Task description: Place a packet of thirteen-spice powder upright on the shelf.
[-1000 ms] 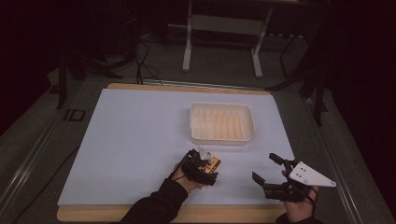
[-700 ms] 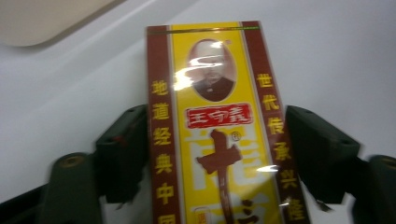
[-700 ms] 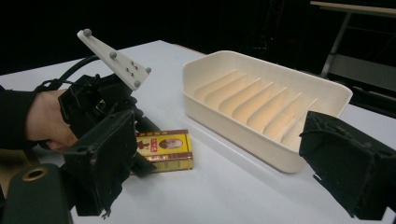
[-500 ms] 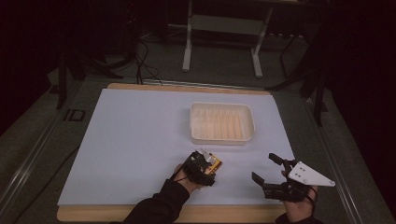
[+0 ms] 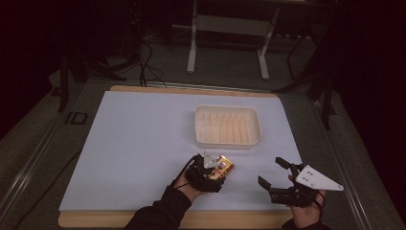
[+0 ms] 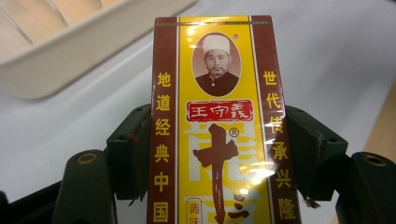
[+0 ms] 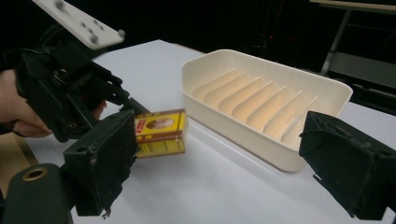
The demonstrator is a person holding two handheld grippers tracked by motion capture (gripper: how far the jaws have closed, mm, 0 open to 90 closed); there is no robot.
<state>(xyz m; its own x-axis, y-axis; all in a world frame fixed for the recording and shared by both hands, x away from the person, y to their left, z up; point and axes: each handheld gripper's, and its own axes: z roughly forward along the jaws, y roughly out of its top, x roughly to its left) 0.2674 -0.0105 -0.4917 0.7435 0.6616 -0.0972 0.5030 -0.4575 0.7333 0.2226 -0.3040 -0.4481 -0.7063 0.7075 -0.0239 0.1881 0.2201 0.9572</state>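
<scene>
Left tongs (image 5: 224,168) pinch a small yellow and dark-red box (image 5: 223,168); both black jaws press flat on its long sides, seen clearly in the left gripper view, where the box (image 6: 217,126) stands between them with its printed face toward the camera. Face carries a small portrait, Chinese characters and a red label. The box is held near the front of the counter (image 5: 139,143), just in front of the cream tray (image 5: 227,126) and apart from it. Whether the box touches the white surface cannot be told from the high view; in the right gripper view the box (image 7: 160,132) sits low, close to the surface, with the left tongs (image 7: 140,121) and the hand (image 7: 18,112) behind it.

Right tongs (image 5: 273,173) spread wide, nothing between the jaws. They are held at the front right of the counter, to the right of the box and well apart from it. Grey three-cornered plate on top points right.

Tray: rectangular, ribbed inside, lies at centre-right of the white sheet, no contents seen. In the right gripper view the tray (image 7: 266,105) lies between the two spread jaws, farther off.

Wooden edge of the counter shows along the front and rear.
</scene>
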